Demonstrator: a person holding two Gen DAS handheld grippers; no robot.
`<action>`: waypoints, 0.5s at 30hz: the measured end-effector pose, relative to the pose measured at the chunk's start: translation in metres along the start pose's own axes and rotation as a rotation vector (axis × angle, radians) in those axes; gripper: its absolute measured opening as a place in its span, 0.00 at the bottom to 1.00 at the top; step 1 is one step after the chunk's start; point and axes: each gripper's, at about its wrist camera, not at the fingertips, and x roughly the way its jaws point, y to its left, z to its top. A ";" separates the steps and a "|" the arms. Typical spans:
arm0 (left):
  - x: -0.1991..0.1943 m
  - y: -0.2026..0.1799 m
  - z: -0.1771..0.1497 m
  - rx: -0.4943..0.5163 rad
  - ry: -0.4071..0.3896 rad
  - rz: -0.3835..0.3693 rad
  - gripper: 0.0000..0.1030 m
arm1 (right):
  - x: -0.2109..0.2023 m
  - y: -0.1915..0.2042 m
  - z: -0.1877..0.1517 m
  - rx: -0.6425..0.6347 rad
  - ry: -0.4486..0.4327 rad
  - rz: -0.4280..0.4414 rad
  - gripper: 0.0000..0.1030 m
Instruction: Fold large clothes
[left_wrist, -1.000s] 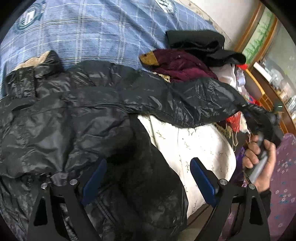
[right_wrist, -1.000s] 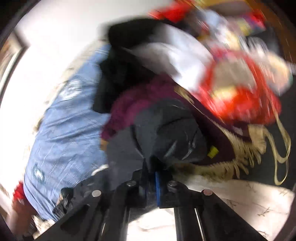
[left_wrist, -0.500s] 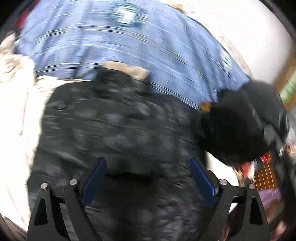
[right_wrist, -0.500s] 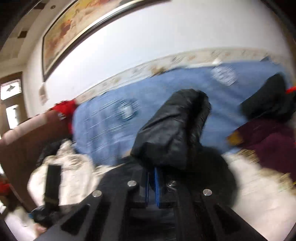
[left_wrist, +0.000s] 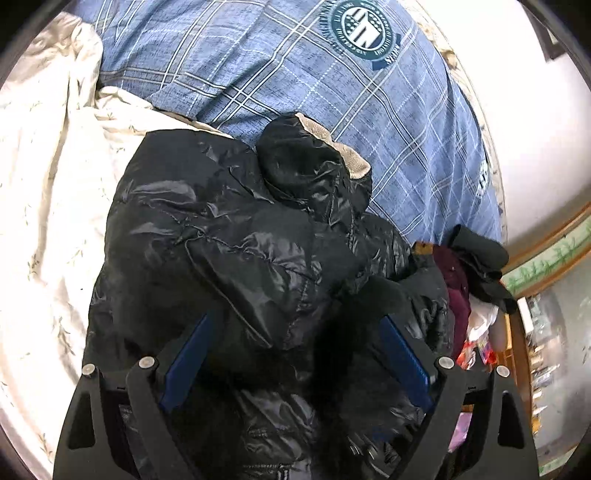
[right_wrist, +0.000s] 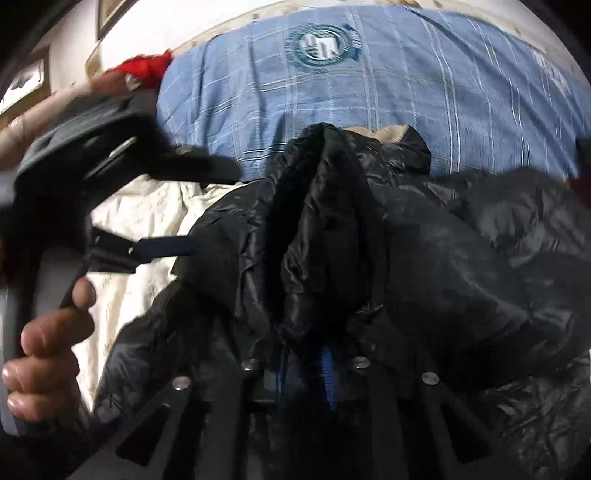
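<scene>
A large shiny black puffer jacket (left_wrist: 229, 251) lies bunched on a cream sheet (left_wrist: 48, 206), its tan-lined collar (left_wrist: 351, 158) toward the blue plaid quilt (left_wrist: 332, 74). My left gripper (left_wrist: 295, 339) is open just above the jacket's lower part, blue pads wide apart. My right gripper (right_wrist: 306, 369) is shut on the jacket's sleeve (right_wrist: 325, 229), which stands up in a fold in front of it over the jacket body (right_wrist: 498, 258). The left gripper (right_wrist: 162, 247) and the hand holding it also show in the right wrist view.
A heap of other clothes, maroon (left_wrist: 456, 284) and black (left_wrist: 480, 254), lies at the right of the bed. A wooden-framed cabinet (left_wrist: 546, 280) stands beyond it. A red cloth (right_wrist: 147, 66) lies at the far left by the wall.
The right gripper has swung the sleeve from the right side across and over the jacket body. The left gripper has shifted left, staying open.
</scene>
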 end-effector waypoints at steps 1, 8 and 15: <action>-0.002 -0.003 -0.002 0.011 0.001 -0.018 0.89 | -0.006 -0.001 -0.003 -0.001 -0.002 0.018 0.27; 0.004 -0.028 -0.017 0.121 0.080 -0.086 0.89 | -0.069 0.000 -0.036 -0.061 -0.035 0.071 0.84; 0.016 -0.042 -0.046 0.233 0.087 0.038 0.89 | -0.124 -0.111 -0.003 0.306 -0.190 -0.025 0.84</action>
